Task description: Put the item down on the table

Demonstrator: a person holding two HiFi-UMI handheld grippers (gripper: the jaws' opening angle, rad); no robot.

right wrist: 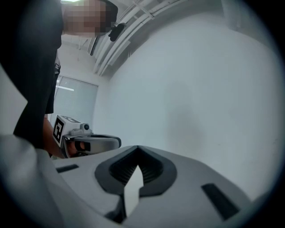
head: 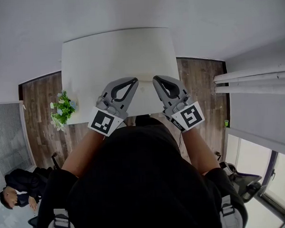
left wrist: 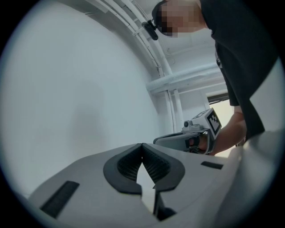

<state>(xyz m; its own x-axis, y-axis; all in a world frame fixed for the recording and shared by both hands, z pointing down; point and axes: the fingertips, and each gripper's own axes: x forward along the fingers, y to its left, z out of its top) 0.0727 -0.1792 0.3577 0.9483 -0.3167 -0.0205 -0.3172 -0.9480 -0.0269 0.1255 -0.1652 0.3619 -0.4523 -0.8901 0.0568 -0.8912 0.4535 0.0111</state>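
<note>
In the head view, a bare white table lies below me, and no item shows on it or in either gripper. My left gripper hangs over the table's near edge with its jaws together and nothing between them. My right gripper hangs beside it, also shut and empty. The left gripper view has its own jaws meeting at the tip against a white wall, with the right gripper off to the side. In the right gripper view the closed tip shows, and the left gripper beyond it.
A small green plant stands on the wood floor left of the table. A person in dark clothes is at the lower left. White pipes run along the right, and a chair stands at the lower right.
</note>
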